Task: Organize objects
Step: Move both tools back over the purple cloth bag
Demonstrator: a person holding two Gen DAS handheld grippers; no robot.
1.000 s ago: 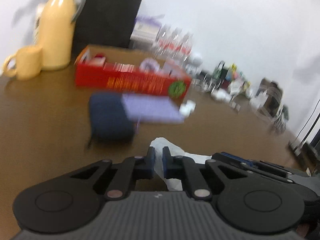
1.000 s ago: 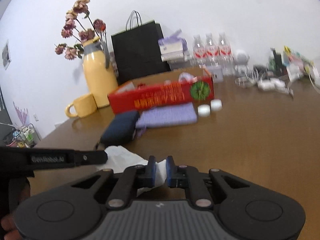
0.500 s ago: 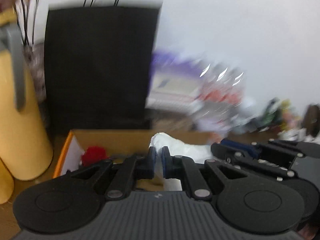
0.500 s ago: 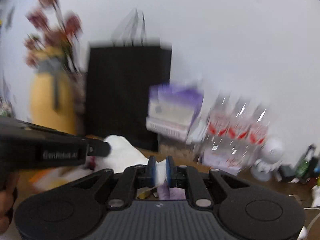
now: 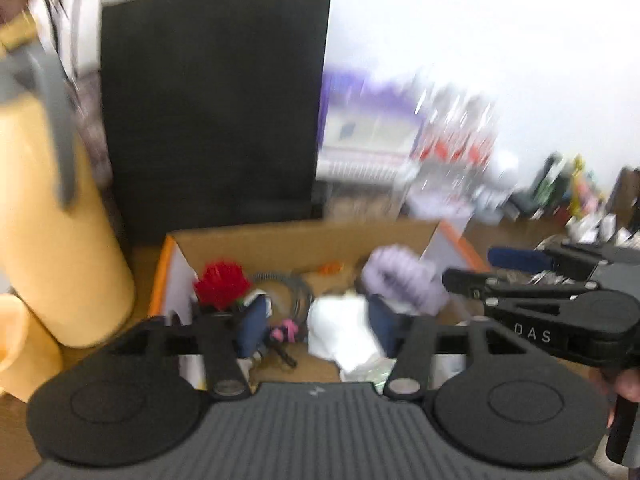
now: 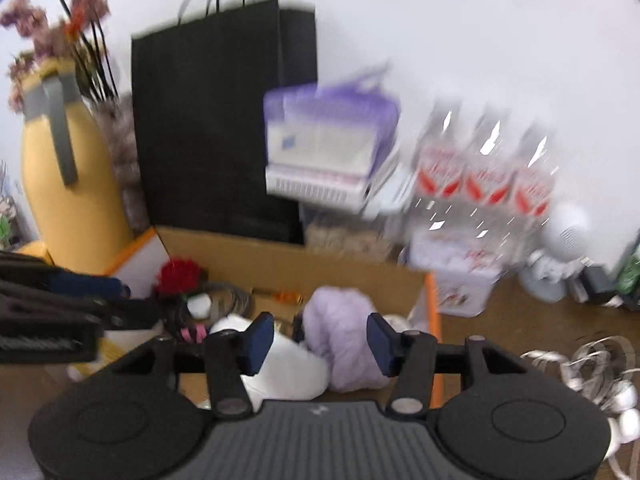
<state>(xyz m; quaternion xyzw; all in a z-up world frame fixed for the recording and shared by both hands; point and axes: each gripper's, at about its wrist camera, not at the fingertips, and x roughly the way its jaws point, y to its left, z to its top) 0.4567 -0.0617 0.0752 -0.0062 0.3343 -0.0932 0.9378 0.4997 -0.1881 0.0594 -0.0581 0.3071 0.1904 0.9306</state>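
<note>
A white crumpled cloth [image 5: 340,328] lies inside the open cardboard box [image 5: 304,240], free of both grippers; it also shows in the right wrist view [image 6: 284,364]. My left gripper [image 5: 318,328] is open above the box, fingers either side of the cloth. My right gripper [image 6: 318,338] is open just over the box [image 6: 288,256], beside a fluffy lilac item [image 6: 348,340]. A red flower [image 5: 218,284], a coiled cable [image 5: 288,284] and a pink item [image 5: 284,330] lie in the box too.
A yellow thermos [image 5: 52,216] and yellow mug [image 5: 20,352] stand left of the box. A black paper bag [image 6: 216,120] stands behind it. Purple packs [image 6: 332,148], water bottles [image 6: 484,176] and metal clutter [image 6: 592,372] sit right on the brown table.
Both grippers carried the white cloth from the table up over the box, then opened. The cloth dropped into the box.
</note>
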